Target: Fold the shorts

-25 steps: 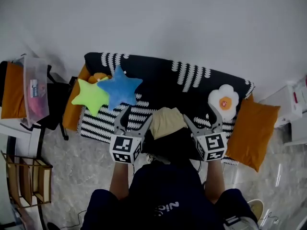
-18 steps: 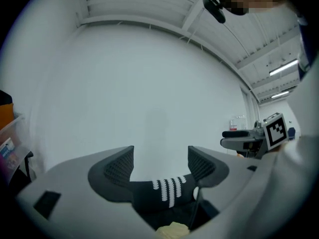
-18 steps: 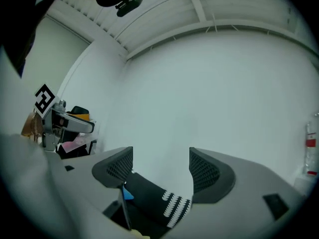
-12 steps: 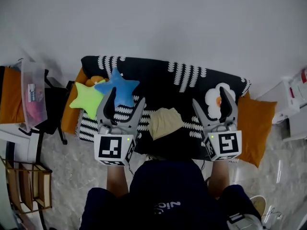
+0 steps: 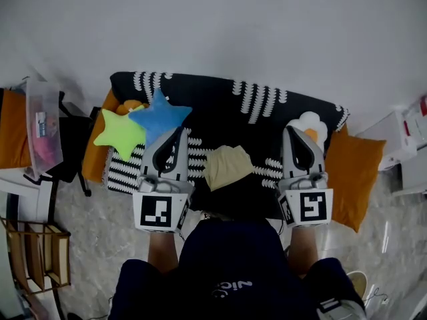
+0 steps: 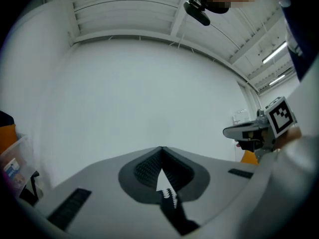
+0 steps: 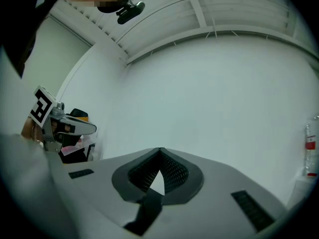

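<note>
The beige shorts point(image 5: 227, 167) lie in a small folded bundle on the black-and-white patterned cover point(image 5: 220, 105), just in front of the person. My left gripper point(image 5: 177, 132) hangs above the cover to the left of the shorts, shut, with nothing between its pads. To the right of the shorts my right gripper point(image 5: 298, 131) is also shut and empty. In the left gripper view the closed left gripper point(image 6: 161, 149) faces a bare white wall, with the right gripper point(image 6: 251, 131) at the side. The right gripper view shows the closed right gripper point(image 7: 160, 150) and, to its left, the left gripper point(image 7: 62, 127).
A green star pillow point(image 5: 121, 134) and a blue star pillow point(image 5: 159, 115) lie at the cover's left. A fried-egg cushion point(image 5: 309, 123) and an orange cushion point(image 5: 354, 172) sit at the right. A clear box point(image 5: 41, 127) and a wooden rack point(image 5: 35, 245) stand left.
Both grippers have risen from beside the shorts and their open jaws have shut on nothing. The shorts stay on the cover.
</note>
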### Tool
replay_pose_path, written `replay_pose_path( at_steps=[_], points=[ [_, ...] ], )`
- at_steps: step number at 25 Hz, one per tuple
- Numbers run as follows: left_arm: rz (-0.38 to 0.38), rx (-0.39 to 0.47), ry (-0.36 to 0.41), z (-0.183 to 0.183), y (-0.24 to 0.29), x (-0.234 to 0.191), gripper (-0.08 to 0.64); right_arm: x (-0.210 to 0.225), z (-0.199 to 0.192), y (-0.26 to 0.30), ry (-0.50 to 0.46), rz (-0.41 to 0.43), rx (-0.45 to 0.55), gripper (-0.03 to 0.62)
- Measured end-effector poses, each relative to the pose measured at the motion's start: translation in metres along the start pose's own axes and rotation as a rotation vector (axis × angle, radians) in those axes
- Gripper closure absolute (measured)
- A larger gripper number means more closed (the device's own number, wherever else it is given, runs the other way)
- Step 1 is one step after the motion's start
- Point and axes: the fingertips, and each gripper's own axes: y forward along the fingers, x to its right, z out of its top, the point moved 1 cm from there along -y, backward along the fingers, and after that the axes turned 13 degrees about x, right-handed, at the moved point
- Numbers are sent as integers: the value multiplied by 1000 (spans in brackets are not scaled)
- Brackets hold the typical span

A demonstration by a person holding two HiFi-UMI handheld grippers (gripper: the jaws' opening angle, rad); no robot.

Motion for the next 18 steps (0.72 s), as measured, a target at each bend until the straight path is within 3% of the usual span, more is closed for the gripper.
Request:
replay_pose_path(
  at_steps=[4, 12, 18],
  points=[
    [-8, 19, -8, 3, 8, 3, 559, 0, 0, 4, 39, -7, 14, 583],
    [1, -3, -35, -12, 12, 1, 558, -5, -8, 13, -47, 12, -7, 584],
    [5, -6, -22, -15, 19, -6, 560, -5, -8, 22, -61, 10, 10, 584]
  ],
)
